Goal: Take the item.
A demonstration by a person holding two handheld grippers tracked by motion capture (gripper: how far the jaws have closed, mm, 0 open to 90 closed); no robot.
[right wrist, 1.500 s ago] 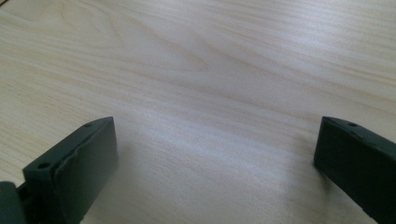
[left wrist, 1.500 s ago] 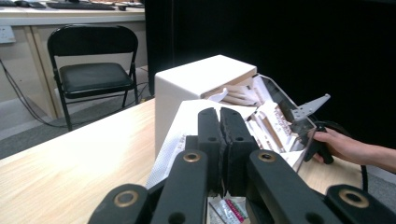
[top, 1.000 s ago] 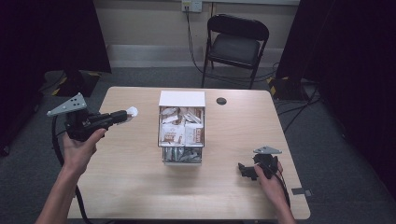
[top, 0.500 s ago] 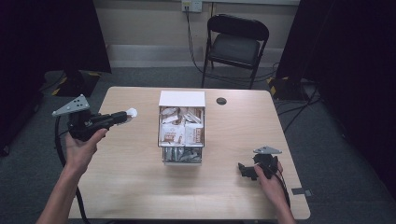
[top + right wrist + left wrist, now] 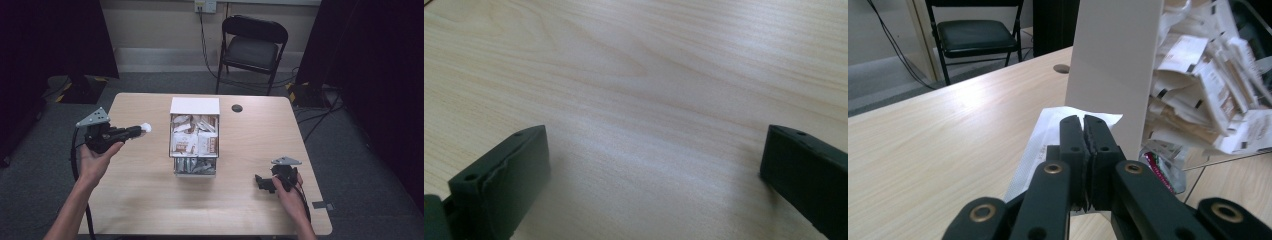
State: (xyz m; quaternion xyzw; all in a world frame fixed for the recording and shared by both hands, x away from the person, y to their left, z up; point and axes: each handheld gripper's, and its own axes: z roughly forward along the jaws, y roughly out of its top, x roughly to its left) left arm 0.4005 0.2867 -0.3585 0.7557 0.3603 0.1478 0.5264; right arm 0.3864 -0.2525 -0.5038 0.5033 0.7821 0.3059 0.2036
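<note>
While left gripper [image 5: 1083, 125] pinches thin white paper packet [image 5: 1048, 131] by its edge, jaws fully closed, packet juts ahead toward clear sachet-filled box [image 5: 194, 140]. Likely light, floppy, tearable; edge hold suits. Right gripper [image 5: 262, 183] wide open, empty.

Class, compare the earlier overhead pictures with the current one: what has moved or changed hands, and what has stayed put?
Little changed. The left gripper, shut on a white packet, drifted slightly toward the box of packets and stayed raised. The right gripper remained open, low at the table. Nothing was taken or released.
</note>
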